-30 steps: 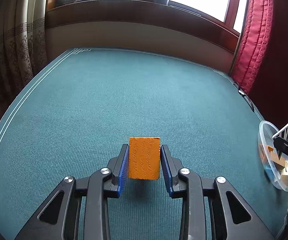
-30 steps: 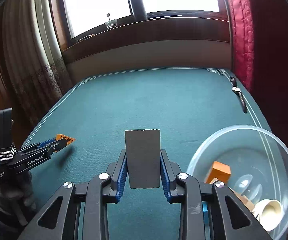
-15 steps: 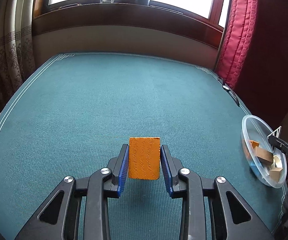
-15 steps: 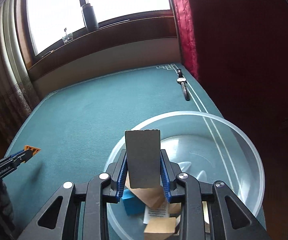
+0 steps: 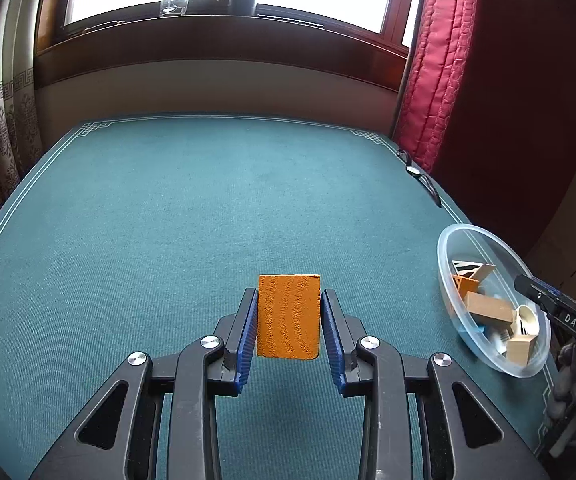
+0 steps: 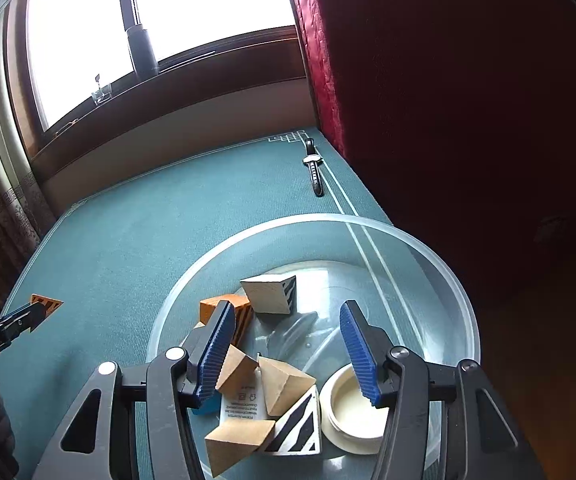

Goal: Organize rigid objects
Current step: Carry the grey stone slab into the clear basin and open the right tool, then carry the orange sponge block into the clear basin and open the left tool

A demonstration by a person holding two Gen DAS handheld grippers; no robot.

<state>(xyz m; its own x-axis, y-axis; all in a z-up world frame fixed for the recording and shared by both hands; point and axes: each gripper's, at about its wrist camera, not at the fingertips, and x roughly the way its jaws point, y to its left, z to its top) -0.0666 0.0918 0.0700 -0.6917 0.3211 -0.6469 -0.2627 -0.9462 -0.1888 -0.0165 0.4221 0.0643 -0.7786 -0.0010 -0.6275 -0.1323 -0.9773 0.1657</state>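
Note:
My left gripper [image 5: 288, 300] is shut on an orange block [image 5: 288, 316] and holds it above the green table [image 5: 167, 220]. It shows at the left edge of the right wrist view [image 6: 45, 305]. My right gripper [image 6: 288, 316] is open and empty above a clear plastic bowl [image 6: 440, 264]. The bowl holds several wooden blocks, among them a white block with a striped face [image 6: 269, 294], an orange block [image 6: 217, 306] and a white ring [image 6: 354, 410]. In the left wrist view the bowl [image 5: 450, 254] sits at the table's right edge, with my right gripper [image 5: 548, 300] over it.
A black wristwatch [image 6: 314, 166] lies near the table's far right corner, also in the left wrist view [image 5: 420, 178]. A red curtain [image 5: 436, 80] hangs to the right. A window and wooden sill run behind the table.
My right gripper moved right over the bowl and opened, dropping its grey-looking block among the others. My left gripper still holds the orange block and has turned toward the bowl.

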